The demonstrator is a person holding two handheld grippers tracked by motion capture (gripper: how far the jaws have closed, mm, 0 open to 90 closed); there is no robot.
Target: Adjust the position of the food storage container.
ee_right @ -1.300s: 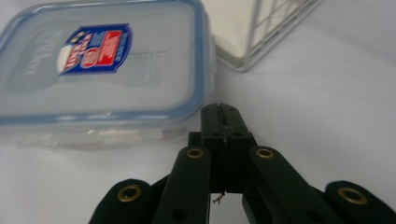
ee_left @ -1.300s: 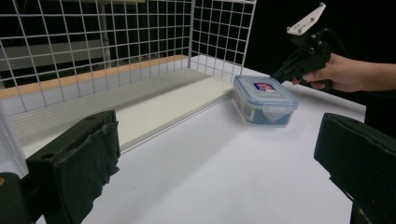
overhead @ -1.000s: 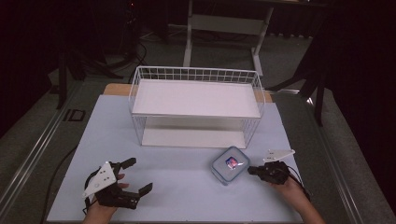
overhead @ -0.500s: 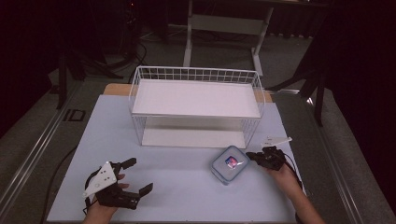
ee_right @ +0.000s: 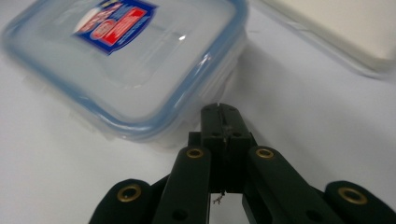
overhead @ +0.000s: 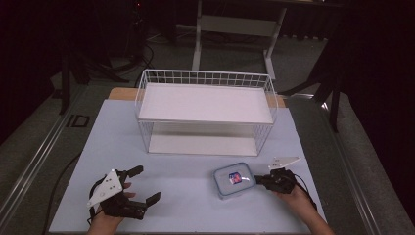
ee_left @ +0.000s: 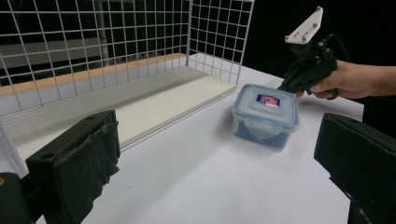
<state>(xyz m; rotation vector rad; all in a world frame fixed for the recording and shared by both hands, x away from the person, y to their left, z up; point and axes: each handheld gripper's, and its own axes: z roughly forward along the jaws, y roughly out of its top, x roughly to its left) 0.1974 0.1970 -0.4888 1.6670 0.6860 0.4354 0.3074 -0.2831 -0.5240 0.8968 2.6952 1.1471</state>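
The lidded food container (overhead: 234,180) sits on the counter (overhead: 186,205) before the wire rack (overhead: 205,115), not yet lifted. The right tongs (overhead: 258,179), pressed together, touch its side flap; the left tongs (overhead: 142,185) rest spread, well apart. Most work remains.

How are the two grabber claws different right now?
The left gripper has its jaws spread wide with nothing between them; the right gripper has its jaws pressed shut. The left gripper rests away from the lidded plastic container; the right gripper's tip sits at the container's edge. Both are black, hand-held, and low over the table.
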